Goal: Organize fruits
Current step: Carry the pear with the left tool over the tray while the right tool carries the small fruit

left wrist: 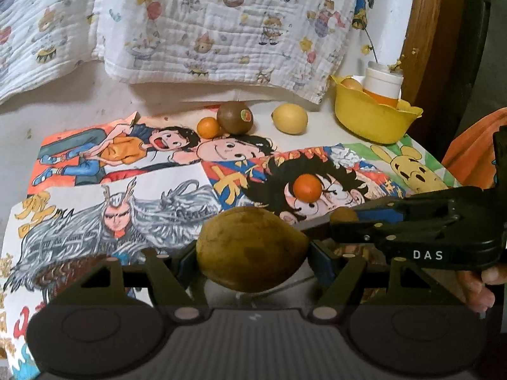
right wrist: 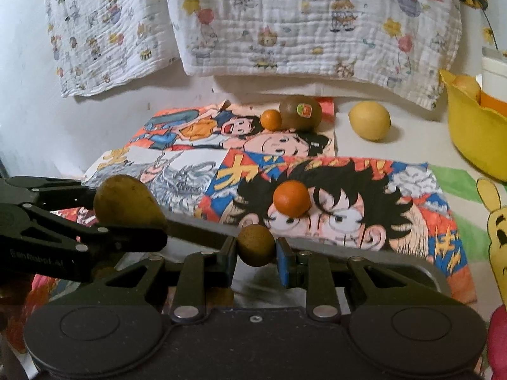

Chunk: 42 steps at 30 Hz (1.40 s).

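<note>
My left gripper point(left wrist: 252, 253) is shut on a large brown-green pear-shaped fruit point(left wrist: 250, 250), also seen in the right wrist view point(right wrist: 126, 204). My right gripper point(right wrist: 256, 248) is shut on a small round brown fruit point(right wrist: 256, 245), seen in the left wrist view point(left wrist: 343, 214). Both hold their fruit over a metal tray point(right wrist: 421, 269) at the near edge. A small orange point(left wrist: 306, 187) point(right wrist: 291, 202) lies on the cartoon drawings just beyond. Farther back lie another small orange point(left wrist: 208, 127), a stickered kiwi point(left wrist: 235, 117) and a lemon point(left wrist: 290, 118).
A yellow bowl point(left wrist: 374, 117) at the back right holds a fruit and a white-capped orange jar point(left wrist: 381, 87). A printed cloth point(left wrist: 206, 25) hangs along the back wall. Cartoon drawings point(left wrist: 133, 190) cover the table.
</note>
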Each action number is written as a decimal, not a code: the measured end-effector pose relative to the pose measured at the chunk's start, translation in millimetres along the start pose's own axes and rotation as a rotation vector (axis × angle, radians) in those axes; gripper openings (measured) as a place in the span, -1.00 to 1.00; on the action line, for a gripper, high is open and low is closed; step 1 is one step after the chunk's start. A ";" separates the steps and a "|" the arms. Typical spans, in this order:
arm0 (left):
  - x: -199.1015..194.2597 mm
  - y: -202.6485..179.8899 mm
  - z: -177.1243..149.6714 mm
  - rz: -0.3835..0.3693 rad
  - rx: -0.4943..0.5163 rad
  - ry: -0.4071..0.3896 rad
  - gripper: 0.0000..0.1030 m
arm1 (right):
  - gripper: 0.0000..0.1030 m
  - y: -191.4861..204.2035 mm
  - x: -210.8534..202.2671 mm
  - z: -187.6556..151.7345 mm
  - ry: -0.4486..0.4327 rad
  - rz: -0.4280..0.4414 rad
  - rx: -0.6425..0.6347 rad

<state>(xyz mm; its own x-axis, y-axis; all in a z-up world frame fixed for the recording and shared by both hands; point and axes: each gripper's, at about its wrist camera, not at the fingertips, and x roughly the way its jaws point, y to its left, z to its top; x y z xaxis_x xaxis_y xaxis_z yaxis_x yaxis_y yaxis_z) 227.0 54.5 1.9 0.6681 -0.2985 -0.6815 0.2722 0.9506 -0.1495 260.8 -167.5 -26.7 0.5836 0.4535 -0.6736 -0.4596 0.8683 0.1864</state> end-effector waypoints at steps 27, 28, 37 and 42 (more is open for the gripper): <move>7.8 -14.1 -10.5 0.115 0.054 0.092 0.48 | -0.45 -12.9 -8.7 -17.7 0.033 0.022 0.103; 7.7 -14.5 -10.7 0.116 0.058 0.093 0.48 | -0.45 -12.8 -8.8 -18.0 0.033 0.023 0.105; 0.8 -9.6 -9.0 0.123 0.028 0.091 0.59 | -0.38 -12.3 -14.5 -22.5 0.038 0.022 0.101; -10.7 -12.3 -8.7 0.131 0.028 0.065 0.68 | -0.33 -12.2 -23.4 -26.4 0.034 0.015 0.102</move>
<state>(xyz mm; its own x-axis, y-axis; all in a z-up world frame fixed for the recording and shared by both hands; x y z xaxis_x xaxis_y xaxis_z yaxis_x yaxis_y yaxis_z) 210.5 46.7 4.7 0.6536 -0.1647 -0.7387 0.2051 0.9781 -0.0366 235.1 -194.0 -32.1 0.5531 0.4608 -0.6941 -0.3964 0.8783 0.2672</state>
